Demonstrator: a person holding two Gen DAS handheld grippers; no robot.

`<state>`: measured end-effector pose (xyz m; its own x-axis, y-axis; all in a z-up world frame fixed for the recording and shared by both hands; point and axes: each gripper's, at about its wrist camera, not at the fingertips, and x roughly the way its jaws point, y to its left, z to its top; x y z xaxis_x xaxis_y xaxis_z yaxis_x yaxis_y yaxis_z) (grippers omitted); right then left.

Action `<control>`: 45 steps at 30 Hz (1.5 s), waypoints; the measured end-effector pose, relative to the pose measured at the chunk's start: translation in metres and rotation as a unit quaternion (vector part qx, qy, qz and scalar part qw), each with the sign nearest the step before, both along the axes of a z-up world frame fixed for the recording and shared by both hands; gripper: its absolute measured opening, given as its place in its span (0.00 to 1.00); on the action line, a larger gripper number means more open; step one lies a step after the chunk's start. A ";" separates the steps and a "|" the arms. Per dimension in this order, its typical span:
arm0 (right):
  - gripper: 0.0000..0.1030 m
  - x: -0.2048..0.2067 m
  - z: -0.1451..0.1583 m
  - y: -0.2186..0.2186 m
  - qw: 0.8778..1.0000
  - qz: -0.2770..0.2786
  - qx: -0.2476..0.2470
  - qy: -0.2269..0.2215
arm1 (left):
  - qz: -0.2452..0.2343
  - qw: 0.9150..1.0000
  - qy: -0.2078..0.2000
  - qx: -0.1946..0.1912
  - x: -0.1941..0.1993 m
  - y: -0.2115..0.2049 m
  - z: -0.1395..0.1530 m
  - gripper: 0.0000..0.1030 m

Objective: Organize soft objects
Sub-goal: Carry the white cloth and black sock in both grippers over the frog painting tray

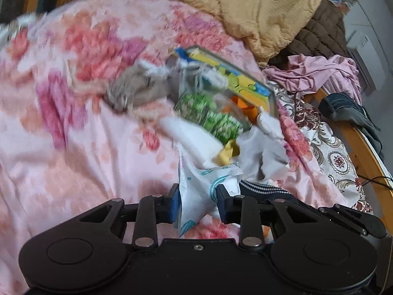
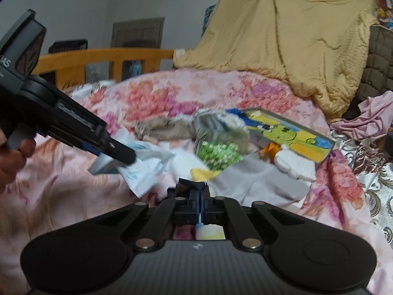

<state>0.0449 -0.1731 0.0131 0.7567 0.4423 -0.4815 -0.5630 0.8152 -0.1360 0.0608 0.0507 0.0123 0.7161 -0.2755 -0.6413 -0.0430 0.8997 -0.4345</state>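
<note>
Soft items heaped on a floral quilt (image 1: 73, 147).
Left gripper (image 1: 198, 202) grasps crinkled white printed cloth (image 1: 196, 184); right gripper (image 2: 201, 196) is clenched on dark fabric (image 2: 194, 185); writing blurred.

My left gripper (image 1: 198, 202) is matt black plastic with bright metal pins and blue rubbery pads (image 1: 175, 202). Between them hangs a thin white cloth (image 1: 196, 184) with teal print, soft and creased. My right gripper (image 2: 200, 194) has a matt grey ribbed body and pinches a dark fabric (image 2: 191, 185). The bedspread (image 1: 73, 123) is smooth pink floral cloth with a slight sheen. A tan blanket (image 1: 258, 7) looks textured and puckered. A brown quilt (image 1: 319, 34) is stitched in diamonds. The box (image 1: 245, 81) seems to be glossy printed card. The bed frame (image 2: 98, 57) is orange varnished wood.
</note>
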 end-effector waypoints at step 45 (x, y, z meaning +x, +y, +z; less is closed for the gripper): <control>0.01 0.328 0.043 -0.112 0.967 -0.179 0.176 -0.049 | 0.013 0.998 -0.061 0.024 0.345 -0.093 0.016 0.32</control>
